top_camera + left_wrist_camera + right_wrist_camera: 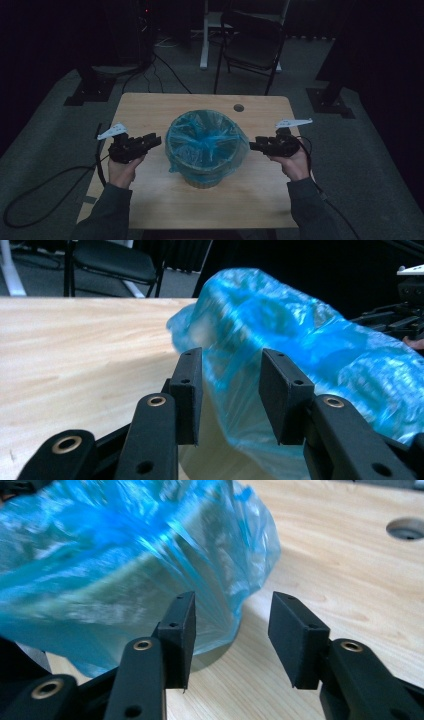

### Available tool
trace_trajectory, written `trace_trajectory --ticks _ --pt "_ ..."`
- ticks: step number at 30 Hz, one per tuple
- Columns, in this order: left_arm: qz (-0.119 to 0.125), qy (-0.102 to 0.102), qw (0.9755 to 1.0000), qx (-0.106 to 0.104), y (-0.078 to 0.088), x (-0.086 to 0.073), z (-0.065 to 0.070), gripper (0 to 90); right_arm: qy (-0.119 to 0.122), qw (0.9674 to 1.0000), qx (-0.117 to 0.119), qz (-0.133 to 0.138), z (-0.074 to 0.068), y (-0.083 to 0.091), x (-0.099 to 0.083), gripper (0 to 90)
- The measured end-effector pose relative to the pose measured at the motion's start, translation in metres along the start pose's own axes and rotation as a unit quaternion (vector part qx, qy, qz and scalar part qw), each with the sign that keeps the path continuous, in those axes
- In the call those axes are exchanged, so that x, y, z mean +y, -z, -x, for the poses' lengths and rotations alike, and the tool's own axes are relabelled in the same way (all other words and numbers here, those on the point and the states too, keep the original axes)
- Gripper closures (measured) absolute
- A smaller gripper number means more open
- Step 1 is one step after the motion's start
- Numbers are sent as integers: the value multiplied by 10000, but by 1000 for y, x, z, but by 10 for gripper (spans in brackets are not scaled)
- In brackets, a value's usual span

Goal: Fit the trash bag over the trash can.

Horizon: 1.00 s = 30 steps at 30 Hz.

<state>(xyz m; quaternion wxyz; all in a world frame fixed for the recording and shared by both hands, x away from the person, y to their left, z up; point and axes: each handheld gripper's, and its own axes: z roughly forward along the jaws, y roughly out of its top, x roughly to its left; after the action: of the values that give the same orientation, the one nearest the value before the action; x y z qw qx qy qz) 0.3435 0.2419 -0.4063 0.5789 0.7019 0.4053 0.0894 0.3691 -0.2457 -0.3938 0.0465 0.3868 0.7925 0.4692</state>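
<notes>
A small round bin (202,179) lined with a blue plastic bag (205,139) stands in the middle of the wooden table (145,107). The bag's rim is folded out over the bin's edge. My left gripper (157,140) lies level just left of the bag, open, its jaws pointing at it. In the left gripper view the gripper (231,357) has the bag (300,350) just beyond its spread jaws, with nothing pressed between the pads. My right gripper (252,146) sits just right of the bag, open too. In the right gripper view the gripper (232,600) faces the bag's hanging edge (125,555), which lies close by the left jaw.
A round hole (238,107) is cut in the table behind the bin, and the same hole (407,528) shows in the right gripper view. A dark folding chair (252,42) stands beyond the far edge. Cables trail off both grippers to the floor. The room is dim.
</notes>
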Motion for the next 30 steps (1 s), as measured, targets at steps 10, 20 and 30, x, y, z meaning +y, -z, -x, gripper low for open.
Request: trace_trajectory --ticks 10,20,30 --pt "-154 -329 9989 -302 -13 26 13 619 130 9998 130 93 -8 5 -5 515" --pt "-515 -847 9939 -480 -33 46 31 617 279 9994 212 17 -13 2 -8 514" --pt "-916 -1237 9864 -575 -54 62 41 619 323 9992 248 -56 -13 0 -10 512"
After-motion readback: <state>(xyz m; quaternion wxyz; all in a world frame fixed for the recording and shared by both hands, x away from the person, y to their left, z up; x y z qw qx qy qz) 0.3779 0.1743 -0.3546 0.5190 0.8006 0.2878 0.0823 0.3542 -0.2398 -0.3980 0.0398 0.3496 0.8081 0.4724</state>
